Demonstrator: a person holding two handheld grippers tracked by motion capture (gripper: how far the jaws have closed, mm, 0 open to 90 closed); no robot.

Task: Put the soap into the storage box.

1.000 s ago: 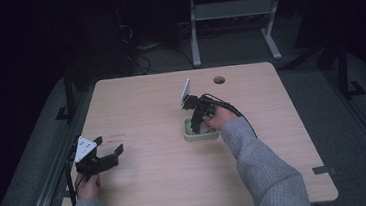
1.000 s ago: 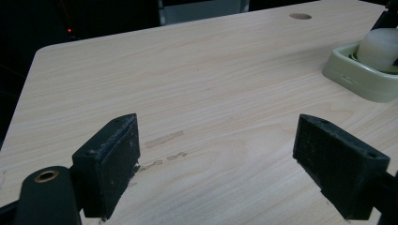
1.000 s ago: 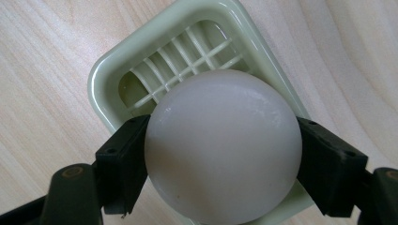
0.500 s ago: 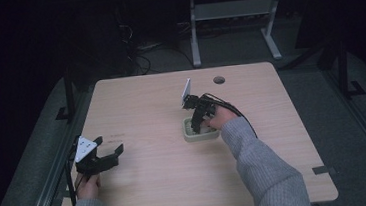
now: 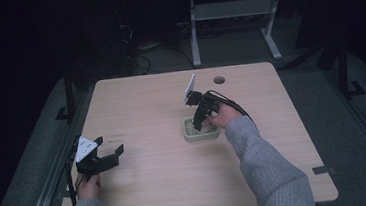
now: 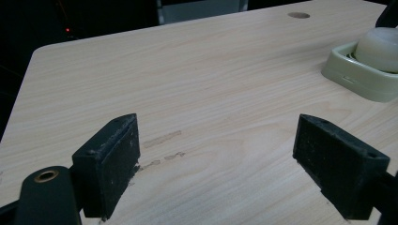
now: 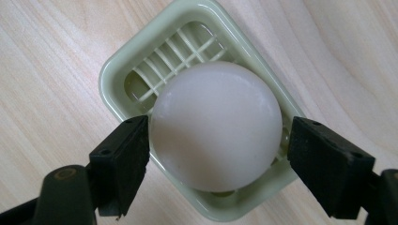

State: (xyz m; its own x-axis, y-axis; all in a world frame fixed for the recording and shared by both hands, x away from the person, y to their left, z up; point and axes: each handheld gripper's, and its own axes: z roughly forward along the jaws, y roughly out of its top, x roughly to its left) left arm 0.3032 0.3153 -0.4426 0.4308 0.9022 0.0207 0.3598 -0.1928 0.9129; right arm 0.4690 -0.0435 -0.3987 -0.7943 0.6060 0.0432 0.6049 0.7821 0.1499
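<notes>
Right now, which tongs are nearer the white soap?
Right. The right tongs straddle the white soap in its green dish; the left tongs rest far off, near the table's left edge.

Room dark, table (image 5: 168, 184) lit evenly from above, shadows soft. High view grainy. Soft sheen on soap (image 7: 217, 124) and dish (image 7: 122, 70) (no hard glare). Near jaws slightly soft.
</notes>
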